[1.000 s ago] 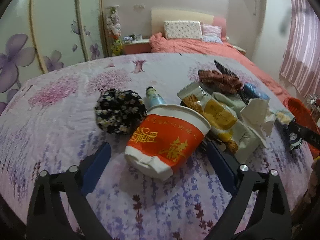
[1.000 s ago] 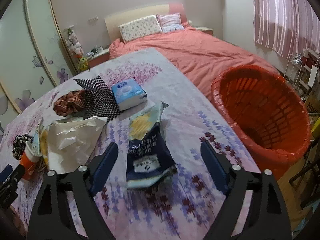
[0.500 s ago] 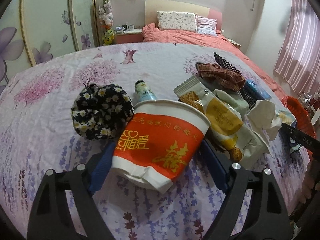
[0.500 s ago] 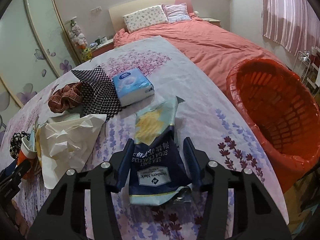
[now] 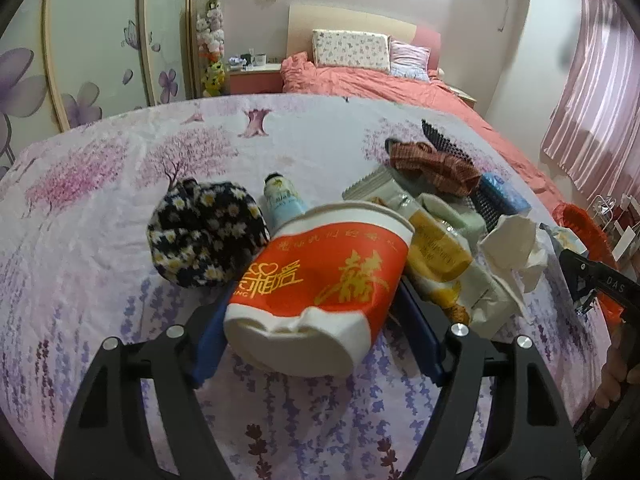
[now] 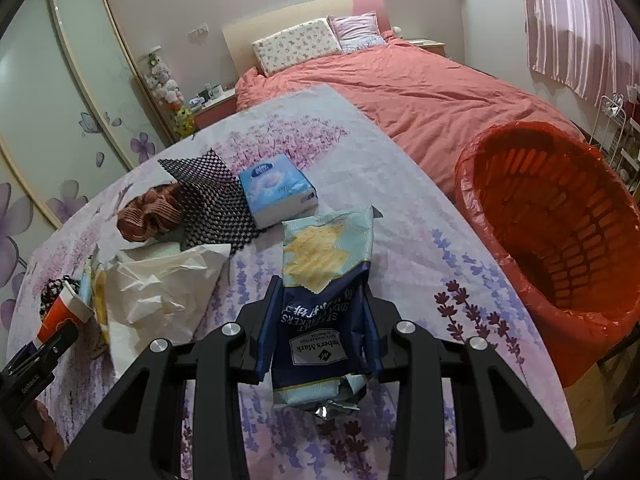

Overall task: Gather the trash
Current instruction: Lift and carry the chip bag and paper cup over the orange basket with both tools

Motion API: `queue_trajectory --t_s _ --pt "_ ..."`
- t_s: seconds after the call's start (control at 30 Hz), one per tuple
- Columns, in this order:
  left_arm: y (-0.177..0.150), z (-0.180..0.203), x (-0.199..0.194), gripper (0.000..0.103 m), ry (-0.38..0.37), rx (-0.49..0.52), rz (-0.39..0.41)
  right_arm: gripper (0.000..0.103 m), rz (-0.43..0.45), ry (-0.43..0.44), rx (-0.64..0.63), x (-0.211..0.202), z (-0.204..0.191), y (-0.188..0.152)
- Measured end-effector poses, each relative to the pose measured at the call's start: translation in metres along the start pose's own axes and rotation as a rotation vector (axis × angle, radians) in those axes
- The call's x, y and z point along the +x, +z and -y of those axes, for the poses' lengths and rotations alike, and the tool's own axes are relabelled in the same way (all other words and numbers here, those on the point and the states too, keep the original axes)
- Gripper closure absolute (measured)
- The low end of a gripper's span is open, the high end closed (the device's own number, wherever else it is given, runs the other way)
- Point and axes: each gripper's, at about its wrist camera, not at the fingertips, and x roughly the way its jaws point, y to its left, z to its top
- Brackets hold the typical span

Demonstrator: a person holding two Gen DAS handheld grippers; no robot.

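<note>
Through the left wrist camera I see my left hand-held gripper (image 5: 308, 332) closing around a crushed red-and-white paper cup (image 5: 316, 288) with gold Chinese characters, lying on its side on the flowered counter (image 5: 100, 240); the blue pads flank it, contact unclear. Through the right wrist camera my right hand-held gripper (image 6: 318, 332) is closing, pads pressing a dark-blue cracker bag (image 6: 320, 304) labelled "Member's Mark", on the counter near the red basket (image 6: 560, 220).
</note>
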Motion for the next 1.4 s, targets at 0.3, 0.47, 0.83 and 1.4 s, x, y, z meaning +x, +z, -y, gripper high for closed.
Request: queue_trajectory --t_s 0.3,0.47,0.83,1.4 --pt "-0.003 -0.005 0.005 0.028 -0.011 -0.034 -0.032 0.067 0.004 -0.016 -0.022 0.002 -0.003 -0.002" --pt "-0.003 -0.007 0.009 0.025 -0.021 -0.045 -0.052 0.067 -0.011 -0.015 -0.024 0.005 -0.004 -0.004" --pt "0.002 -0.002 -0.007 0.030 -0.021 -0.039 0.001 0.067 0.016 0.005 -0.029 -0.008 -0.005 -0.003" --pt "0.020 0.036 -0.043 0.031 -0.051 0.005 0.119 0.067 0.075 0.002 -0.036 -0.024 0.005 0.001"
